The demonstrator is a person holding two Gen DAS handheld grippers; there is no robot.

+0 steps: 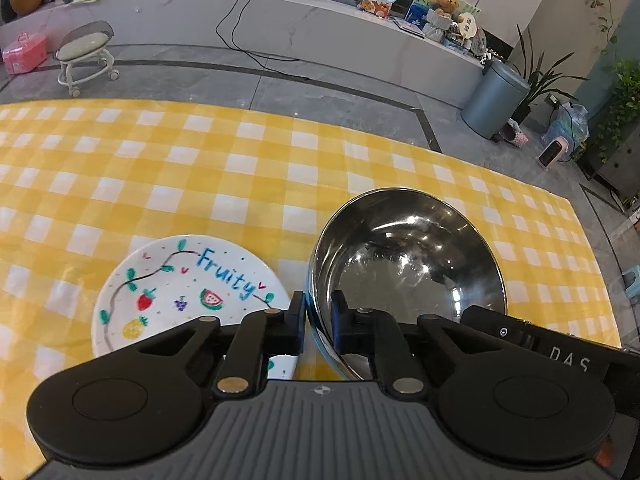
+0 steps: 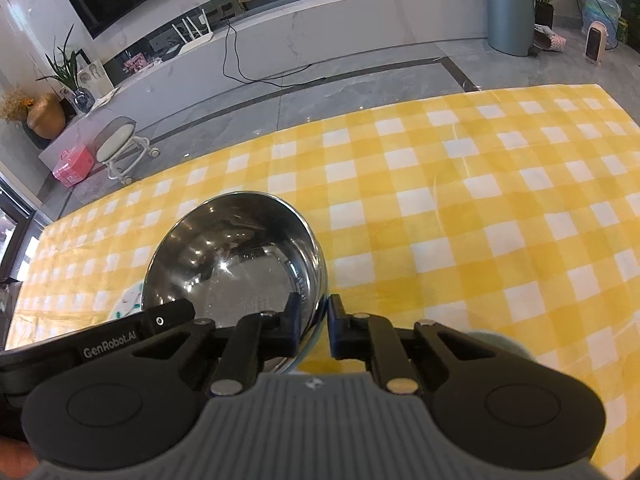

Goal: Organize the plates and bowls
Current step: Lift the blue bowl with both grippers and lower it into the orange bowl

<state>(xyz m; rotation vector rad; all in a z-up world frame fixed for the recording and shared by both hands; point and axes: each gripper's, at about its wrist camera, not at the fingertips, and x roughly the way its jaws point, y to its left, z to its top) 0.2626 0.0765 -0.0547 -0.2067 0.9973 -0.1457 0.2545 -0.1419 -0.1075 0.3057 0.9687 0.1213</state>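
Note:
A shiny steel bowl (image 1: 408, 264) with a blue outer wall stands on the yellow checked tablecloth (image 1: 240, 168). My left gripper (image 1: 318, 312) is shut on the bowl's left rim, one finger outside the wall and one inside. From the other side my right gripper (image 2: 314, 316) is shut on the right rim of the same steel bowl (image 2: 236, 256). A white plate (image 1: 180, 292) painted with fruit and the word "Fruity" lies flat just left of the bowl. In the right wrist view only a sliver of that plate (image 2: 128, 300) shows behind the bowl.
The cloth's far edge (image 1: 360, 128) drops to a grey tiled floor. Beyond it stand a wheeled stool (image 1: 86, 54), a grey bin (image 1: 494, 100) and a low white ledge with clutter. The cloth right of the bowl (image 2: 480, 220) bears nothing.

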